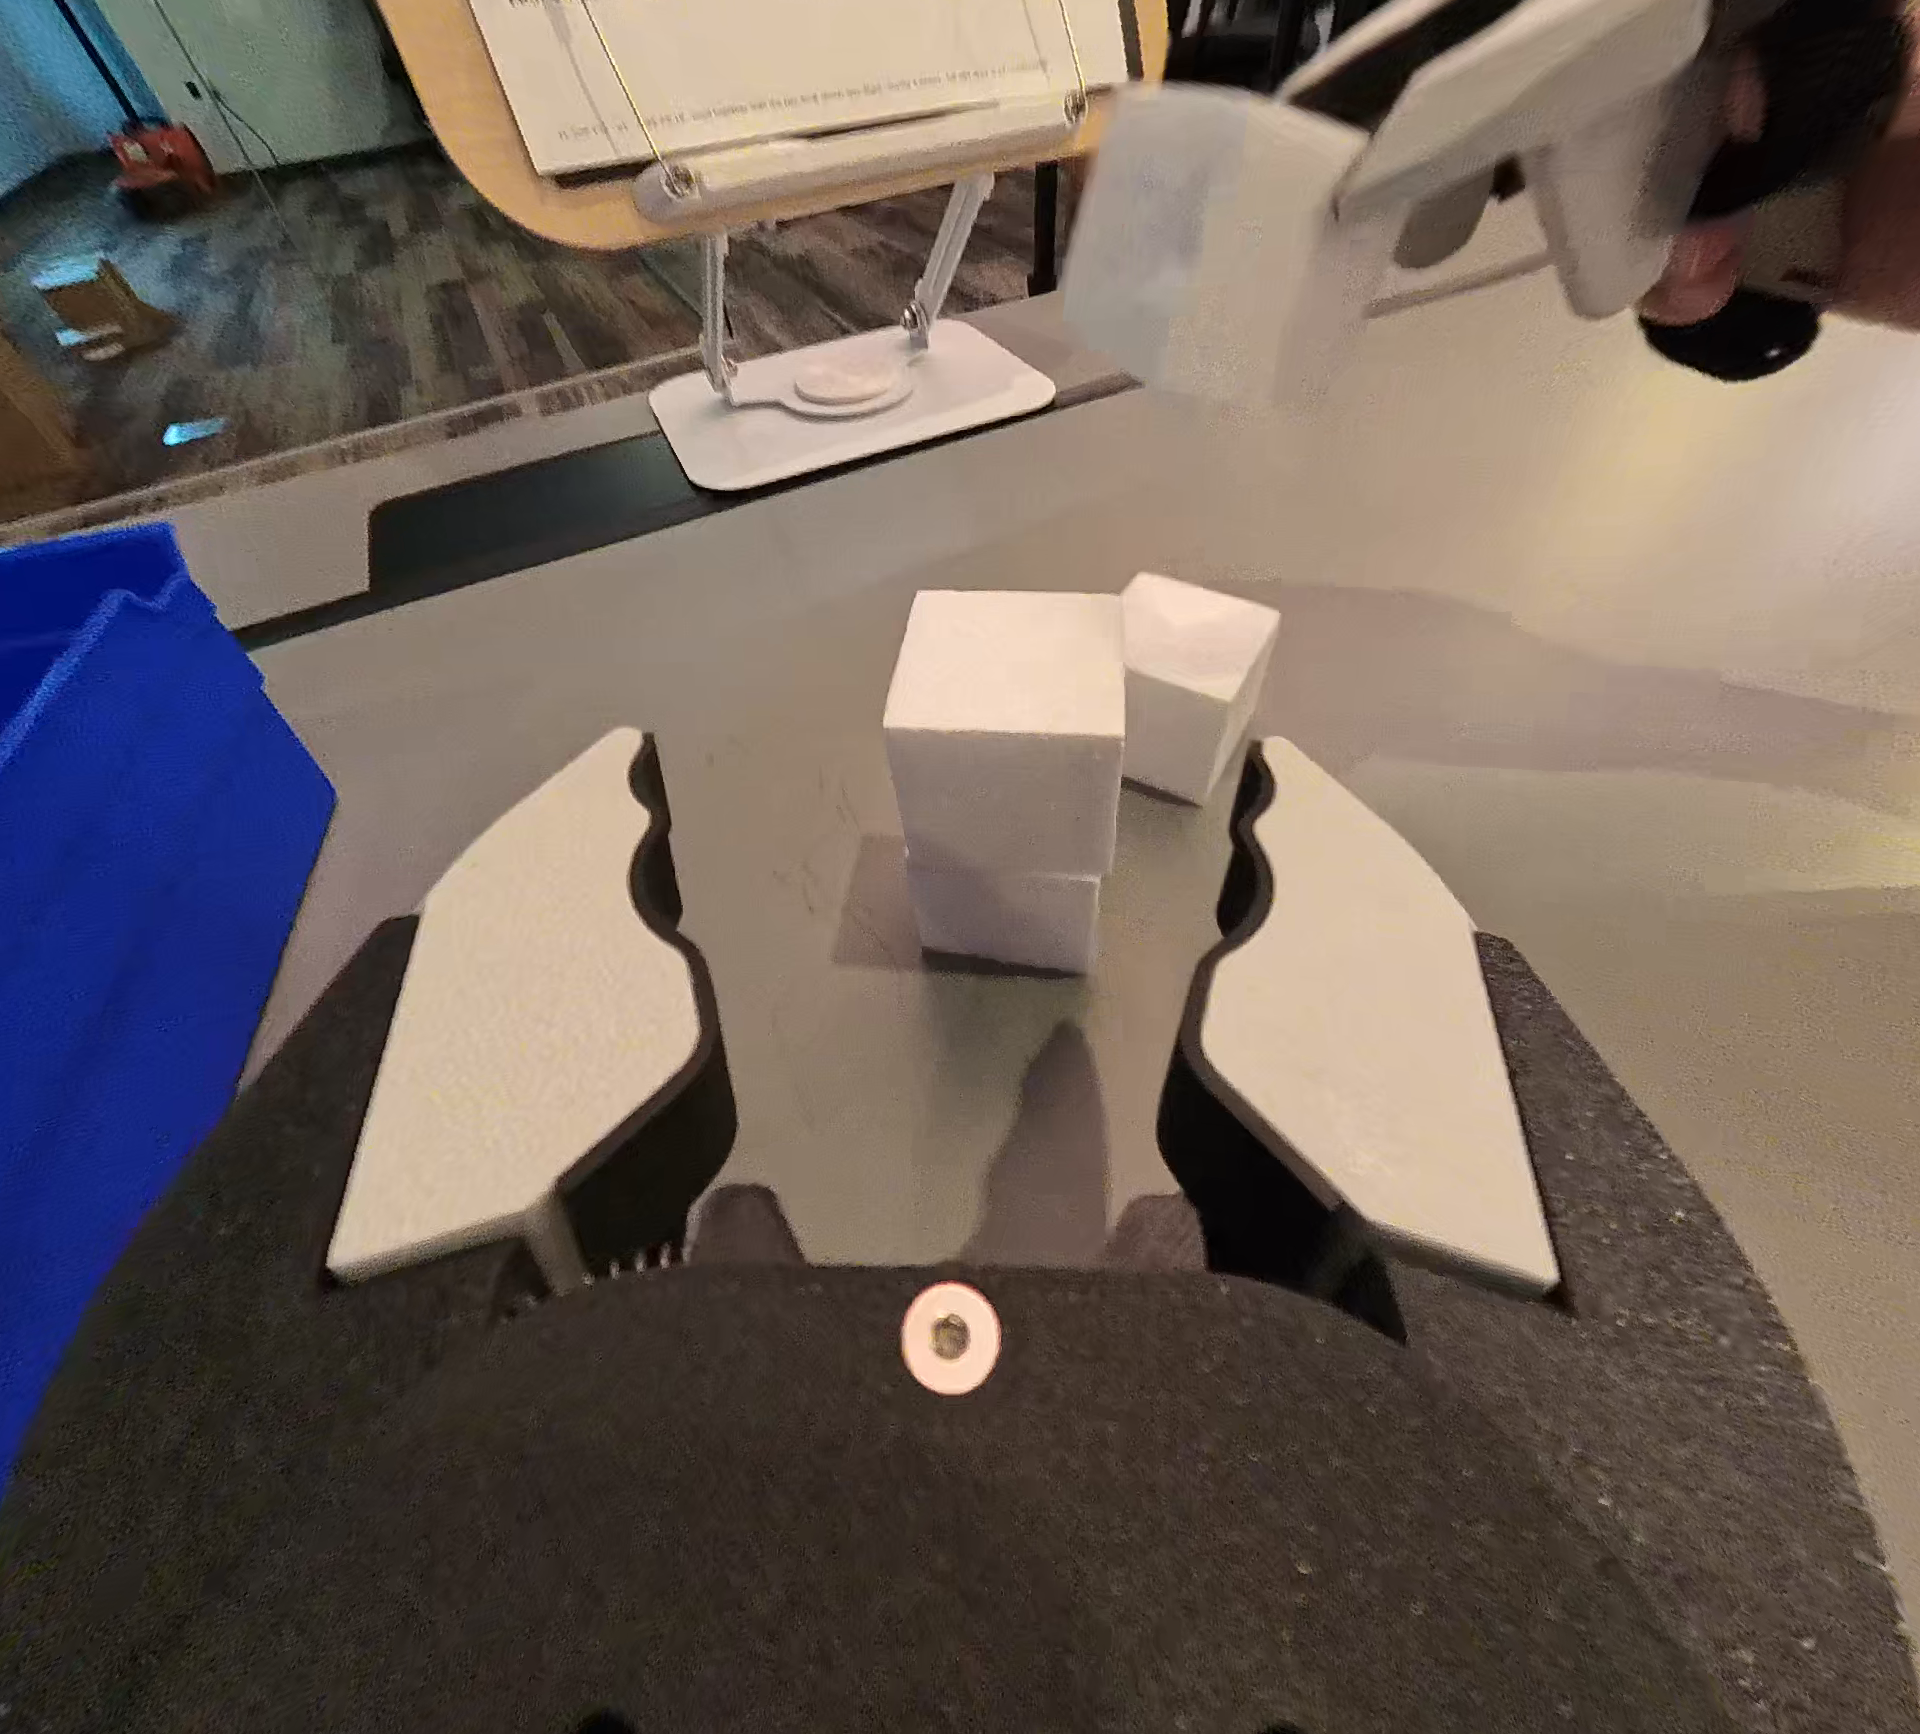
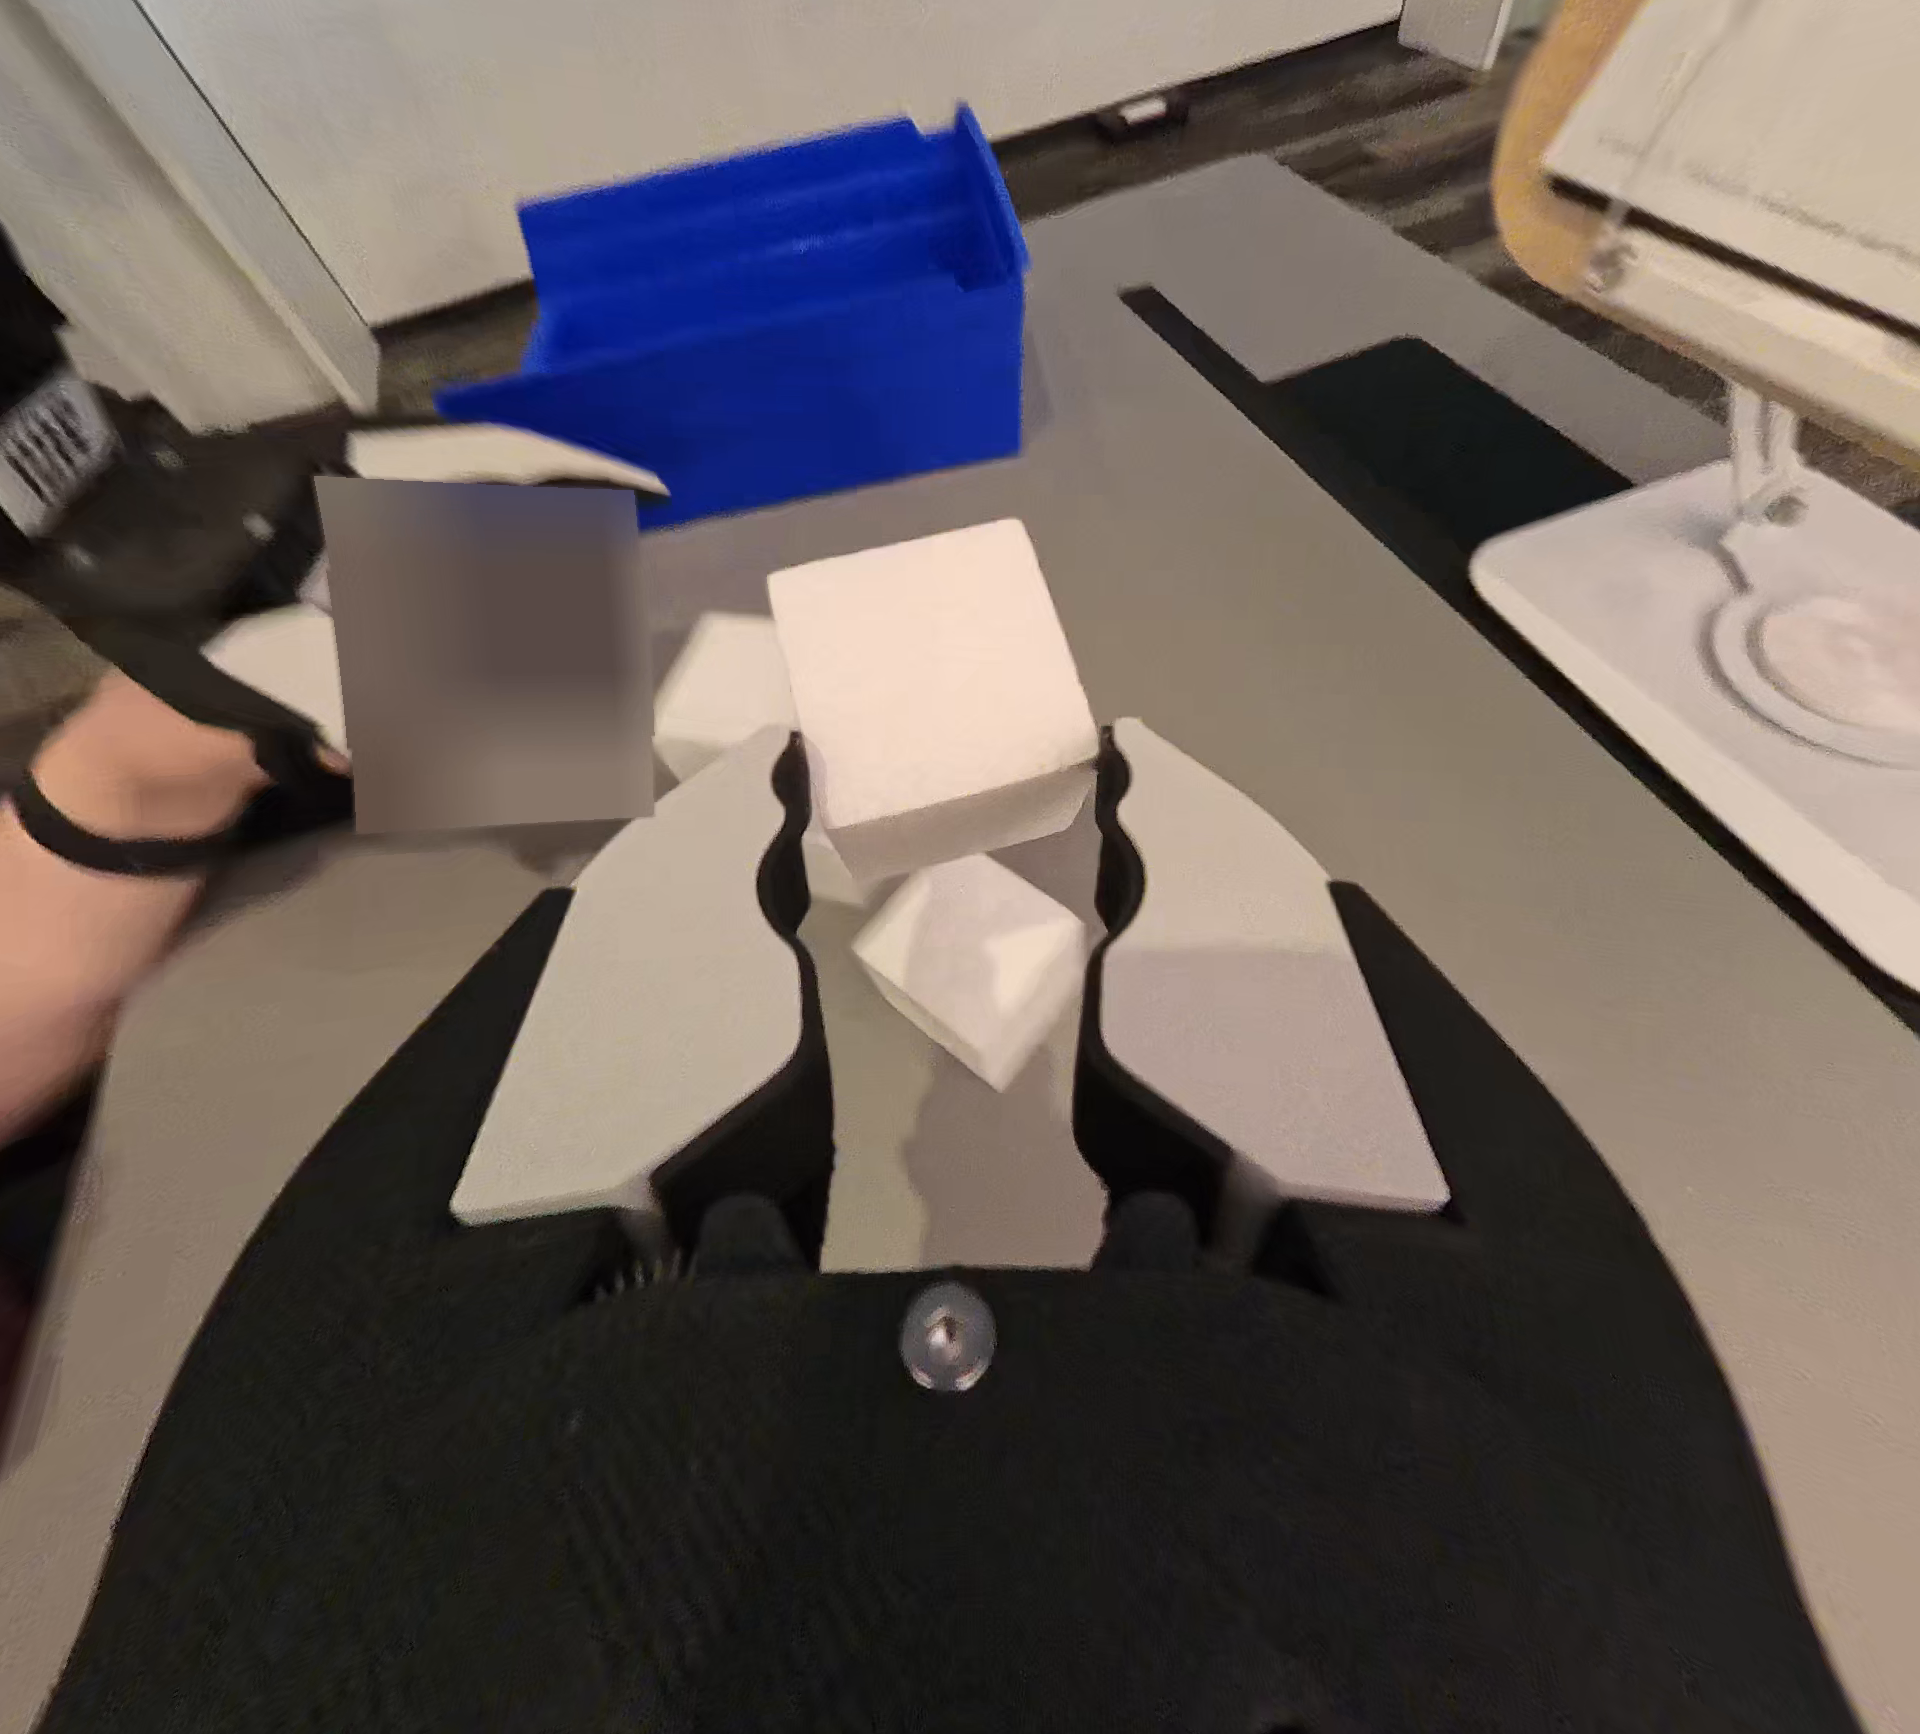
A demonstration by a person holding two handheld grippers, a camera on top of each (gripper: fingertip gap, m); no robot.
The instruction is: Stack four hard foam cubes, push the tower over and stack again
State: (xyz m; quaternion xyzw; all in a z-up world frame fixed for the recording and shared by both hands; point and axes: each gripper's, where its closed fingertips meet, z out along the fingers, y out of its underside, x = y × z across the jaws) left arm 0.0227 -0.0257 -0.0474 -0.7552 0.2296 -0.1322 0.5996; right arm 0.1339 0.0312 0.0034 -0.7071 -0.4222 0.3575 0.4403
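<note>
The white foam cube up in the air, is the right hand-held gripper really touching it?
Touching. In the right wrist view, both fingertips press the white foam cube's sides; right hand-held gripper.

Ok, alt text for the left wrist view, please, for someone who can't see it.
The open left tool faces a two-cube foam stack on a grey table, with a loose tilted cube just behind it. Upper right, the right tool carries another cube in the air. A blue bin sits left; a document stand stands behind.
</note>
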